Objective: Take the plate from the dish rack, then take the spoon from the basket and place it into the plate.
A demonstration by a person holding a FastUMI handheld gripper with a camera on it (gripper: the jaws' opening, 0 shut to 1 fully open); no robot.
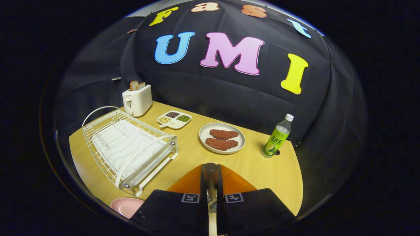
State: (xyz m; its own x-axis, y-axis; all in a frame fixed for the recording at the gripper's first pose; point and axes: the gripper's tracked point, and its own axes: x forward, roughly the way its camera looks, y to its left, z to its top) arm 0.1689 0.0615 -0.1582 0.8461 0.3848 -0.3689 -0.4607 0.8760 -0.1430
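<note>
pink plate (126,206) partly behind tongs (210,173)

I am seeing the wooden table (262,170) carrying a white dish rack (128,147) along its left edge, a toaster (137,100) at the far corner, a divided tray (174,119), a plate of meat (222,137), and a bottle (276,137) near its right edge.
</note>
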